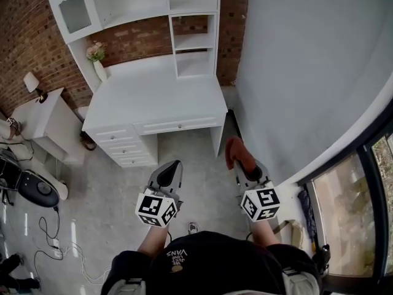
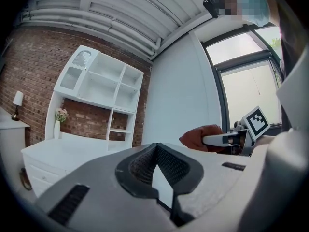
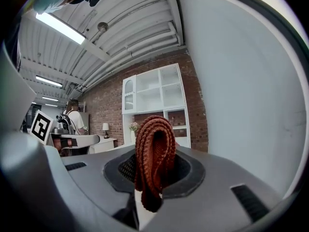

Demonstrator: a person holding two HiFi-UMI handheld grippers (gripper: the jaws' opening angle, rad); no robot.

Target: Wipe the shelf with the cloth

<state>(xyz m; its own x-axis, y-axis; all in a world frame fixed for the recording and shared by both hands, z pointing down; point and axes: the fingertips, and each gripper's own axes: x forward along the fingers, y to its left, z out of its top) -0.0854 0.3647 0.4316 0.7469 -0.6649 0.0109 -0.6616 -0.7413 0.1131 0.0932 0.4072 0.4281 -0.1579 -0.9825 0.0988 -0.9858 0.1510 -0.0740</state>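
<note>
A rust-red knitted cloth (image 1: 236, 153) sticks up out of my right gripper (image 1: 247, 169), which is shut on it, low over the floor in front of the desk's right end. In the right gripper view the folded cloth (image 3: 154, 151) stands between the jaws. My left gripper (image 1: 166, 177) hovers beside it to the left, shut with nothing in it; its pads (image 2: 145, 163) meet at the tip. The white shelf unit (image 1: 184, 32) stands on a white desk (image 1: 153, 97) against the brick wall, well ahead of both grippers. The left gripper view also shows the shelf unit (image 2: 104, 88) and the cloth (image 2: 199, 136).
A vase of flowers (image 1: 96, 57) stands at the desk's back left corner. A white side table (image 1: 40, 115) with a lamp (image 1: 31, 82) is at the left, with cables (image 1: 55, 246) on the floor. A grey wall (image 1: 307, 72) and a window (image 1: 359, 217) close off the right. A person (image 3: 72, 117) stands far off.
</note>
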